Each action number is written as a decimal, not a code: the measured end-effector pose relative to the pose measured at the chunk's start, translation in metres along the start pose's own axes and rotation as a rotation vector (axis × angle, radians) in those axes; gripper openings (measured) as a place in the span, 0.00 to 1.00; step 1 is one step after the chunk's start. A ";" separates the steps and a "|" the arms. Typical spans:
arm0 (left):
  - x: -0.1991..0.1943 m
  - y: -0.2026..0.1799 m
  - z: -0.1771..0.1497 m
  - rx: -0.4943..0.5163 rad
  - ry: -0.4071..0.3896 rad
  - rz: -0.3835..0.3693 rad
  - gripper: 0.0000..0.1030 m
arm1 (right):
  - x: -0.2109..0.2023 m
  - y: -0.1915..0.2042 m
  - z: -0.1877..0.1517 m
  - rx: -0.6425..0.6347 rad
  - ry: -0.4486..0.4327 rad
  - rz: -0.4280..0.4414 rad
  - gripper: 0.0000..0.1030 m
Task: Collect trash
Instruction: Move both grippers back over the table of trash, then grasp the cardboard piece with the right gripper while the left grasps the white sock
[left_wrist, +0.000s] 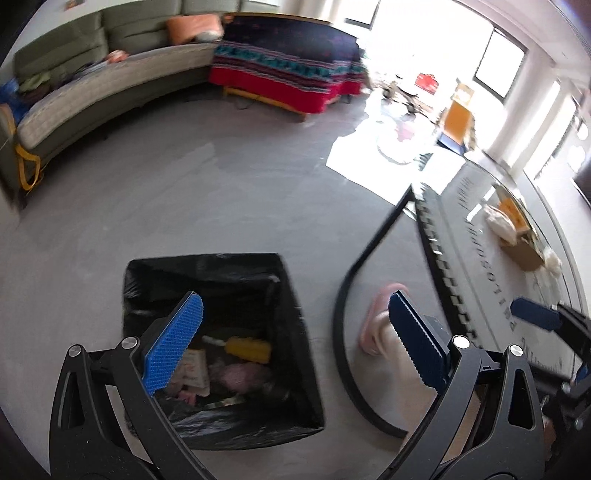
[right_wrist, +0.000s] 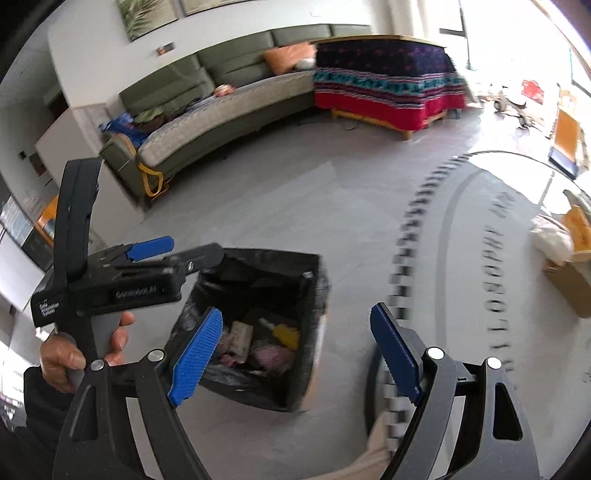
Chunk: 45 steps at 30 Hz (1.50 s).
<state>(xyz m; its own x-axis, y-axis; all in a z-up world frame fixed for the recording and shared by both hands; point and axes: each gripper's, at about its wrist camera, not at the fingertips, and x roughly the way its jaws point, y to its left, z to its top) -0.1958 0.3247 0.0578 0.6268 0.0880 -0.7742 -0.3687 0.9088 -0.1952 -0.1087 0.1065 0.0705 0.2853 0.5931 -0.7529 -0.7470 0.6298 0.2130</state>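
A square bin lined with a black bag (left_wrist: 207, 260) stands on the grey floor and holds a yellow item (left_wrist: 249, 349), paper and pink scraps. My left gripper (left_wrist: 295, 341) hovers above the bin's right side, open with nothing between its fingers. My right gripper (right_wrist: 295, 358) hangs open and empty to the right of the bin (right_wrist: 273, 255). On the round table (right_wrist: 480, 295) to the right sit crumpled white trash (right_wrist: 550, 236) and a cardboard box (right_wrist: 570, 284). In the right wrist view a hand (right_wrist: 110, 343) holds the left gripper (right_wrist: 184, 251).
The table (left_wrist: 491, 280) has a black curved leg (left_wrist: 345, 314) beside the bin. A foot in a pink slipper (left_wrist: 382, 317) stands under it. A green curved sofa (left_wrist: 110, 85), a bench with a red patterned blanket (left_wrist: 288, 70) and sunlit clutter (left_wrist: 406, 110) lie beyond open floor.
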 end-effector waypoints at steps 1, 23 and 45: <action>0.002 -0.009 0.001 0.012 0.005 -0.005 0.94 | -0.005 -0.009 -0.001 0.011 -0.007 -0.015 0.80; 0.070 -0.196 0.049 0.188 0.108 -0.244 0.94 | -0.078 -0.230 -0.034 0.213 -0.067 -0.392 0.80; 0.163 -0.332 0.108 0.318 0.196 -0.293 0.94 | -0.016 -0.311 -0.036 0.101 0.044 -0.261 0.24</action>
<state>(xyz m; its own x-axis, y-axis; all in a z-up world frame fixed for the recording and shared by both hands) 0.1030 0.0815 0.0616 0.5205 -0.2414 -0.8190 0.0519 0.9664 -0.2518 0.0974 -0.1171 -0.0059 0.4323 0.3837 -0.8160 -0.5875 0.8064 0.0679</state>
